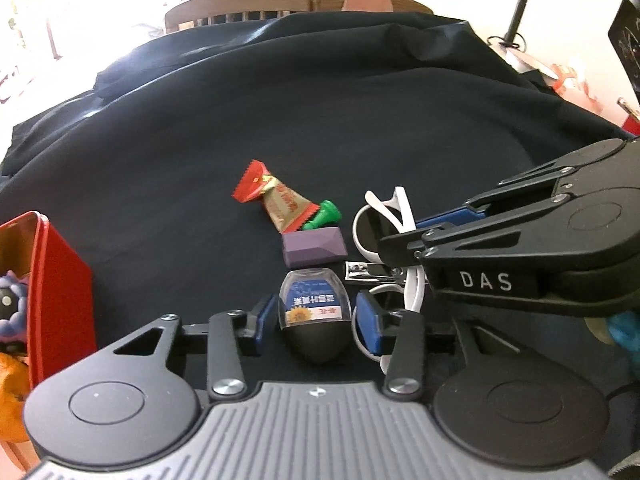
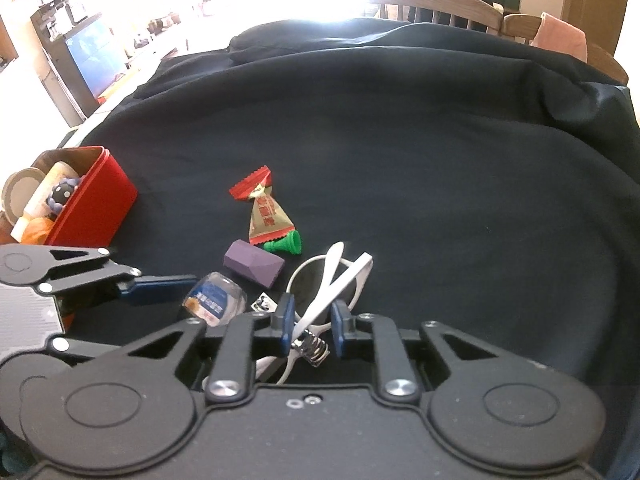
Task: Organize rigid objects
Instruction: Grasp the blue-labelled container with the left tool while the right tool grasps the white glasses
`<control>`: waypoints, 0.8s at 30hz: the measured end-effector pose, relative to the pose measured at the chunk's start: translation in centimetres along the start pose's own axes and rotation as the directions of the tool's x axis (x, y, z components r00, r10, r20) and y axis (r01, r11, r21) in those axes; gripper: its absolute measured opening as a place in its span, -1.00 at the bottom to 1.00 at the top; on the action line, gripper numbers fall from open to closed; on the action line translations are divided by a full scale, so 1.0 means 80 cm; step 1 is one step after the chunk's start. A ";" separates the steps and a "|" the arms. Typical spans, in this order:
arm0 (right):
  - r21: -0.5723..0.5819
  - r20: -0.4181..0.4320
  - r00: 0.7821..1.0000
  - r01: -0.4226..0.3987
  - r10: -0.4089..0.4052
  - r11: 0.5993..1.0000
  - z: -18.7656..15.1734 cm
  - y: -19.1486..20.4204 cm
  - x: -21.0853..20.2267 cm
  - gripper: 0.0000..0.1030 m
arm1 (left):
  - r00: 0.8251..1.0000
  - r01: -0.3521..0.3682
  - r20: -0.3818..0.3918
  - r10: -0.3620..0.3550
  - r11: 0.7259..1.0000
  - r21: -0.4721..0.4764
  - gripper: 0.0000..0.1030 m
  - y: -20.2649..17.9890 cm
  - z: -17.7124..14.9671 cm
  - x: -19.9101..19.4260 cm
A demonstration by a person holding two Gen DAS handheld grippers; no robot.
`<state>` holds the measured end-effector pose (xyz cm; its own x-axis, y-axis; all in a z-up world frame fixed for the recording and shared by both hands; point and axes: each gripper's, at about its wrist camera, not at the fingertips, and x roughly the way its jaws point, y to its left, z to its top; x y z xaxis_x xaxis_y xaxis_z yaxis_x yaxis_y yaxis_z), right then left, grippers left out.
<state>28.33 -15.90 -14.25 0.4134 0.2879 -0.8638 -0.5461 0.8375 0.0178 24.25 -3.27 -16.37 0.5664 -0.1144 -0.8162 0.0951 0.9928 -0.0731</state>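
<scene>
The right hand-held gripper (image 2: 311, 320), lettered "DAS", pinches white sunglasses (image 2: 332, 280); the left hand-held gripper (image 1: 314, 316) clasps a capsule (image 1: 314, 312).

- Cloth (image 1: 320, 120): very dark navy, plain.
- Box (image 2: 100, 196): bright red outside, gold-toned inside.
- Sweet wrapper (image 1: 276, 200): red ends with zigzag edges, tan middle with red lettering.
- Block (image 1: 314, 246): matte purple.
- Small peg (image 1: 322, 216): bright green.
- Sunglasses (image 2: 332, 280): white frame, dark lenses.
- Egg-shaped case (image 1: 314, 312): black base, clear top, blue label with a sunflower.
- Gripper pads (image 1: 370, 326): blue on black fingers.
</scene>
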 end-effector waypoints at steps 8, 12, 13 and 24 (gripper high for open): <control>0.017 -0.001 0.999 0.038 -0.037 0.999 -0.011 -0.022 -0.010 -0.89 | 1.000 0.026 -0.006 -0.026 1.000 -0.011 -0.24 0.003 -0.005 -0.006; 0.008 0.012 0.999 0.032 -0.032 0.999 -0.017 -0.030 -0.021 -0.89 | 1.000 0.009 -0.009 -0.009 1.000 -0.009 -0.24 0.002 -0.005 -0.007; 0.009 0.022 0.999 0.026 -0.026 1.000 -0.018 -0.030 -0.026 -0.89 | 1.000 0.008 -0.011 -0.008 1.000 -0.010 -0.24 0.001 -0.004 -0.006; -0.044 0.105 0.994 0.005 0.000 0.999 -0.029 -0.028 -0.074 -0.89 | 0.999 -0.034 -0.020 0.034 0.999 0.001 -0.24 -0.009 0.000 -0.001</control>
<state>25.41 -20.53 -10.37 0.4878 0.3351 -0.8061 -0.5760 0.8174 -0.0088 24.14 -3.94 -16.21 0.5527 -0.0797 -0.8296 0.0767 0.9961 -0.0446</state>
